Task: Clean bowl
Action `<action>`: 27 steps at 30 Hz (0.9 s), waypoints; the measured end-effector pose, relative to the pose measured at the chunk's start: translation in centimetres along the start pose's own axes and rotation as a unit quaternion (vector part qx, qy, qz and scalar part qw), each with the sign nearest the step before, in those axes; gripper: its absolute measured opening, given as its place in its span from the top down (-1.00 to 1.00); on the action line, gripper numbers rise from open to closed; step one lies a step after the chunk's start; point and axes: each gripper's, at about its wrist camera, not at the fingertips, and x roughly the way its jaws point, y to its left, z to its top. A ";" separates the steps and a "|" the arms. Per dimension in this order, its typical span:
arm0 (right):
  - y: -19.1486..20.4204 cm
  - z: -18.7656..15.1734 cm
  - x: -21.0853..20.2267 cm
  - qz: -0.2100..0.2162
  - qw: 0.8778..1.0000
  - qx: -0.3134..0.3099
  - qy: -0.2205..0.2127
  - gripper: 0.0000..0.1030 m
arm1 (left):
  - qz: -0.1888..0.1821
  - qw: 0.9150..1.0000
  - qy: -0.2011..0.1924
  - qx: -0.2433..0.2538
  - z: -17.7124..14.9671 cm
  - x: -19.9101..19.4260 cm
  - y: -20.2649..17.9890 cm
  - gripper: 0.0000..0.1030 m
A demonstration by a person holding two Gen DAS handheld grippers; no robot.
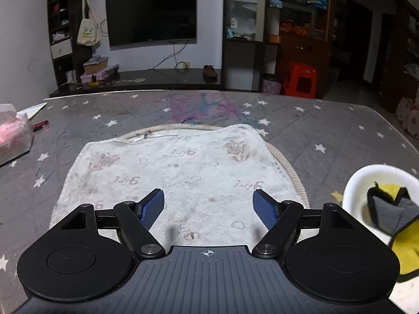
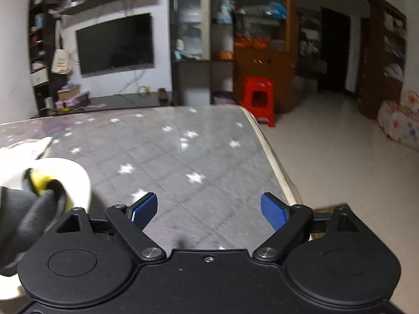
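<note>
I see a grey star-patterned table in a cluttered living room. One white towel lies mid-table; one white bowl holding one yellow-grey cloth sits nearer its right edge. My left gripper and right gripper both gape wide, empty.

White bowl: smooth, glossy, ceramic-like. Cleaning cloth inside it: soft matt fabric, yellow one face, grey the other. White towel: fluffy terry pile, faded print, stained. Star-patterned table cover: quilted, with a dull sheen. Left gripper and right gripper: matt black plastic bodies, bright metal pivot screws, blue finely ribbed rubbery pads. Red stool: glossy moulded plastic.
</note>
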 end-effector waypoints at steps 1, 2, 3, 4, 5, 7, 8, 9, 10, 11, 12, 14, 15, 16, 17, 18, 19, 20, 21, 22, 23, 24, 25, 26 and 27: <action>-0.1 -0.3 0.5 -0.007 1.000 0.002 0.005 -0.74 | -0.001 1.000 -0.002 0.002 -0.1 0.2 0.0 -0.47; -0.1 -0.3 0.7 -0.007 1.000 0.002 0.007 -0.75 | -0.003 1.000 -0.004 0.004 -0.2 0.4 0.0 -0.48; 0.0 -0.4 0.9 -0.006 1.000 0.001 0.009 -0.76 | -0.004 1.000 -0.005 0.006 -0.3 0.5 0.0 -0.50; 0.0 -0.5 1.2 -0.003 1.000 0.001 0.011 -0.79 | -0.002 1.000 -0.003 0.010 -0.4 0.9 -0.1 -0.52; 0.1 -0.5 1.4 0.000 1.000 0.001 0.016 -0.79 | -0.002 1.000 -0.001 0.013 -0.4 1.2 -0.1 -0.54; 0.2 -0.5 2.0 0.004 1.000 0.000 0.030 -0.80 | -0.004 1.000 0.003 0.019 -0.7 1.7 -0.2 -0.56; 0.3 -0.4 2.2 0.008 0.999 -0.001 0.035 -0.80 | -0.003 1.000 0.004 0.021 -0.8 1.9 -0.3 -0.57; 0.3 -0.4 2.2 0.009 0.999 -0.001 0.037 -0.80 | -0.002 1.000 0.006 0.023 -0.9 2.1 -0.3 -0.57; 0.4 -0.3 2.3 0.008 0.999 -0.003 0.039 -0.80 | -0.001 1.000 0.011 0.027 -1.1 2.4 -0.3 -0.58; 0.4 -0.3 2.5 0.008 0.999 -0.004 0.042 -0.81 | -0.002 0.999 0.015 0.029 -1.3 2.7 -0.3 -0.58; 0.5 -0.3 2.6 0.009 0.999 -0.004 0.045 -0.82 | -0.004 0.999 0.018 0.031 -1.4 2.8 -0.3 -0.59; 0.6 -0.3 2.7 0.017 0.999 -0.010 0.050 -1.00 | -0.006 0.999 0.022 0.031 -1.6 3.0 -0.2 -0.64; 0.7 -0.3 2.7 0.019 0.998 -0.013 0.052 -1.00 | -0.009 0.999 0.024 0.025 -1.6 3.1 0.0 -0.65; 1.0 -0.4 2.8 0.018 0.998 -0.021 0.055 -1.00 | -0.011 0.999 0.025 0.022 -1.6 3.2 0.1 -0.69; 1.1 -0.3 2.9 0.020 0.998 -0.023 0.055 -1.00 | -0.015 0.999 0.028 0.015 -1.7 3.3 0.4 -0.71; 1.1 -0.3 2.8 0.020 0.998 -0.022 0.055 -1.00 | -0.017 0.999 0.029 0.012 -1.7 3.4 0.5 -0.77; 1.1 -0.3 2.7 0.021 0.998 -0.021 0.056 -1.00 | -0.023 0.999 0.030 0.012 -1.7 3.5 0.5 -0.82; 1.1 -0.3 2.7 0.021 0.998 -0.021 0.056 -1.00 | -0.022 0.999 0.032 0.015 -1.7 3.6 0.4 -0.84; 1.1 -0.3 2.6 0.021 0.998 -0.022 0.056 -1.00 | -0.018 0.999 0.032 0.019 -1.7 3.6 0.2 -0.92; 1.2 -0.3 2.6 0.021 0.998 -0.022 0.056 -1.00 | -0.009 0.999 0.036 0.018 -1.7 3.7 0.2 -1.00; 1.1 -0.3 2.5 0.021 0.998 -0.022 0.057 -1.00 | -0.009 0.999 0.038 0.013 -1.7 3.8 0.4 -1.00; 1.2 -0.3 2.4 0.020 0.998 -0.023 0.057 -1.00 | -0.012 0.999 0.039 0.008 -1.7 3.8 0.5 -0.99; 1.2 -0.3 2.4 0.020 0.998 -0.023 0.057 -1.00 | -0.011 0.999 0.039 0.009 -1.7 3.8 0.5 -1.00; 1.3 -0.2 2.3 0.019 0.998 -0.024 0.058 -1.00 | -0.011 0.999 0.039 0.009 -1.6 3.8 0.5 -1.00; 1.2 -0.1 2.4 0.019 0.998 -0.024 0.058 -1.00 | -0.011 0.999 0.039 0.010 -1.6 3.8 0.5 -1.00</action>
